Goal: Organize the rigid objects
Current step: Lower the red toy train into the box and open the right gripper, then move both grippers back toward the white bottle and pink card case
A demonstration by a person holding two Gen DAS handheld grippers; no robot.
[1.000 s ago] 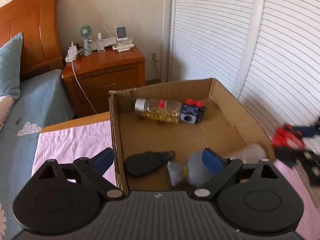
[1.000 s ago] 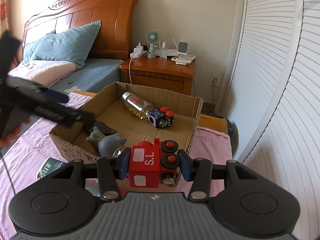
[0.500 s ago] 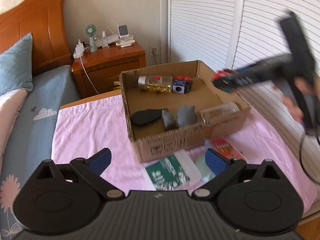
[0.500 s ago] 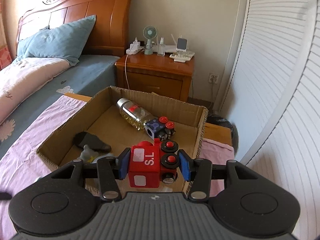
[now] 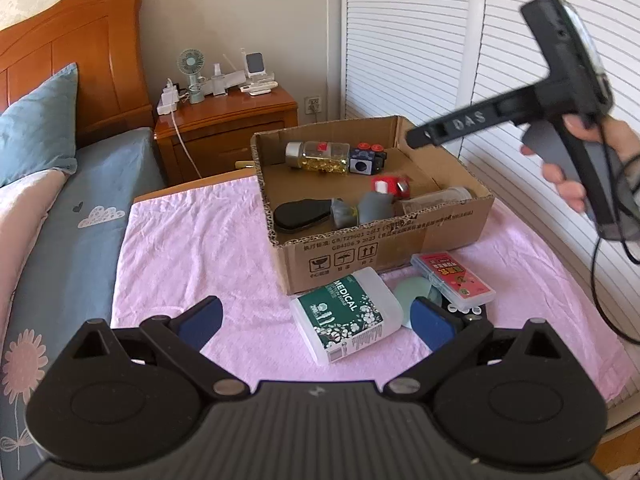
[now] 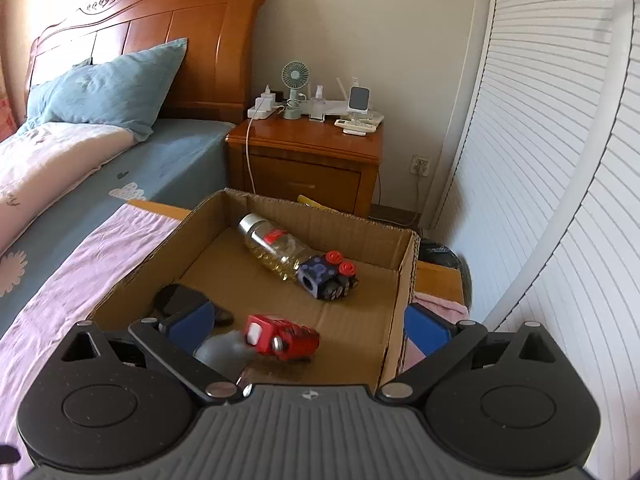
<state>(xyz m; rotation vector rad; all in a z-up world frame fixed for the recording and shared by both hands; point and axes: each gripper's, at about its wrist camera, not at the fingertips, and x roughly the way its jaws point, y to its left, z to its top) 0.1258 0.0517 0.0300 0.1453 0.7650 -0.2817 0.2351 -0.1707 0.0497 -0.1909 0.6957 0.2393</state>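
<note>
Release stage: the right gripper hangs over the near end of the cardboard box, and its jaws are opening with nothing pressed between the pads. The red toy train, blurred and tilted, lies below and ahead of them inside the box, apparently just dropped. Holding above the open top lets it fall clear of the walls. Beyond it lie the blue toy block and the capsule bottle.

The left gripper stands spread and empty, back from the box, over the pink cloth. The medical bottle lies between its pads, untouched, probably the next item.

Change from half a second ago: the train was clamped in the right gripper; it now lies free in the box. The left gripper has backed further off.
</note>
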